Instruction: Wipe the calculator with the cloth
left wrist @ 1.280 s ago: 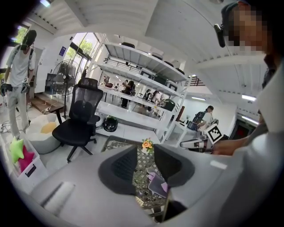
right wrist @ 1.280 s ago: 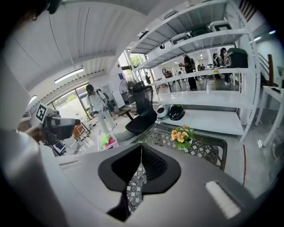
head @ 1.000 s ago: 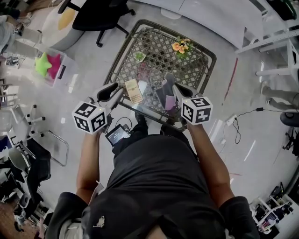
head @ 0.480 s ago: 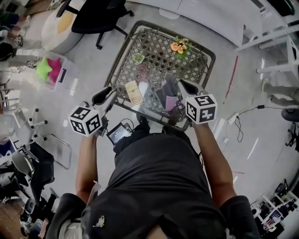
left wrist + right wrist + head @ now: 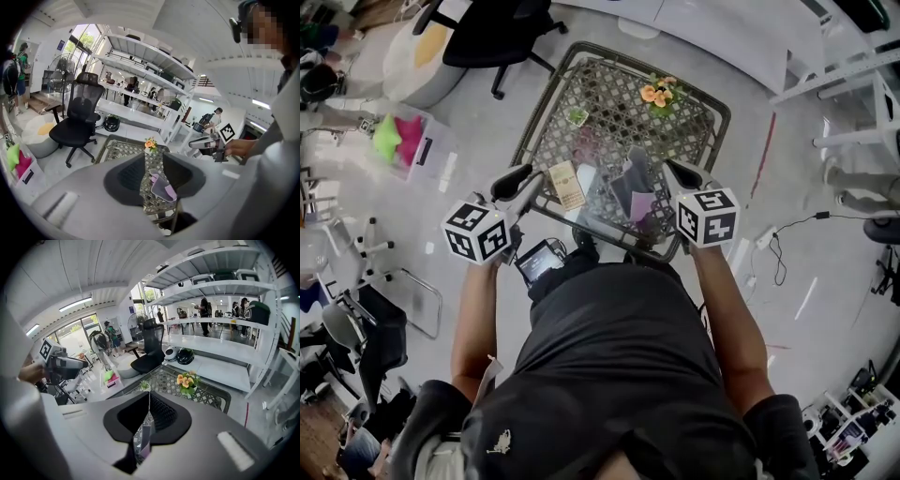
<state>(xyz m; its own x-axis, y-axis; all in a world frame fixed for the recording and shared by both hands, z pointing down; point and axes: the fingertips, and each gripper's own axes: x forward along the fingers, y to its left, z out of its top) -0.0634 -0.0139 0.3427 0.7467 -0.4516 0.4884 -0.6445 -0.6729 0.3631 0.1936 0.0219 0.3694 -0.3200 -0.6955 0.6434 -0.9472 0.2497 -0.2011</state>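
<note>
Table's (image 5: 619, 108) calculator (image 5: 567, 185) shows only in head view.

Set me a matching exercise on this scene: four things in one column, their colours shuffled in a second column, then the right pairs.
Things
1. flowers
2. calculator
3. cloth
4. office chair

Colours
A. black
B. lilac
C. beige
D. orange

Pairs: 1-D, 2-C, 3-B, 4-A
</note>
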